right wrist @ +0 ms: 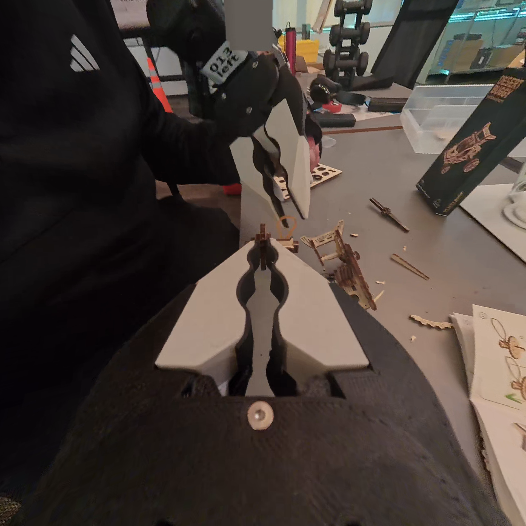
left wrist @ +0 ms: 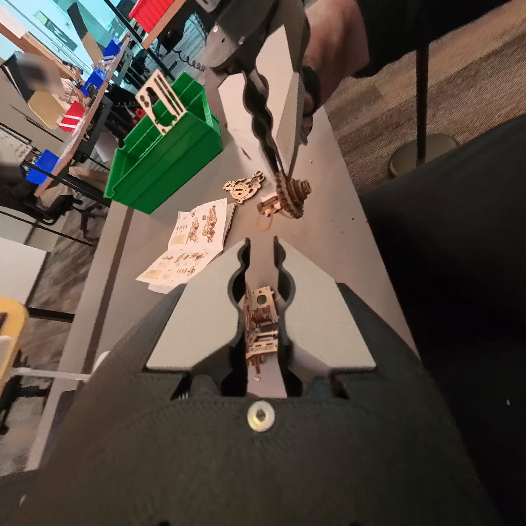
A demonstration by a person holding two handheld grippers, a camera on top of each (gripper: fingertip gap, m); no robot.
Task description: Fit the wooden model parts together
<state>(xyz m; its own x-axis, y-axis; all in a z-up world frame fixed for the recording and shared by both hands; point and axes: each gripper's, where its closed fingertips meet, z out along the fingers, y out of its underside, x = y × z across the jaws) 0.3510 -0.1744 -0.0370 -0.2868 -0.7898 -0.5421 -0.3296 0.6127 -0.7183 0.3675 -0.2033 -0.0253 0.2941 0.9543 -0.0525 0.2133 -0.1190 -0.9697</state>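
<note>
Right wrist view showed the right gripper (right wrist: 263, 250) closed at its tips on the gear stack (right wrist: 262, 242), a small dark wooden cluster of toothed discs on a short shaft. In the left wrist view the same gear stack (left wrist: 293, 196) sat at the far end of the table (left wrist: 327, 256), straight ahead of the left gripper (left wrist: 262, 242), with the right gripper (left wrist: 283, 172) coming down on it from above. Its shaft lay roughly level, pointing off to the left gripper's right.

The left gripper's jaws stood apart and held nothing; the frame (left wrist: 260, 321), a pale slotted assembly, lay on the table under and between them, not clamped. From the right gripper, the frame (right wrist: 338, 262) lay just ahead and to the right, near but apart from the gear stack, its long axis running toward the camera and to the right. A rubber band (right wrist: 286, 227) looped beside the left gripper (right wrist: 290, 219).

The left gripper was nearer the frame. Judging by this, the next move meant steadying the frame and bringing the gear stack sideways to it.
</note>
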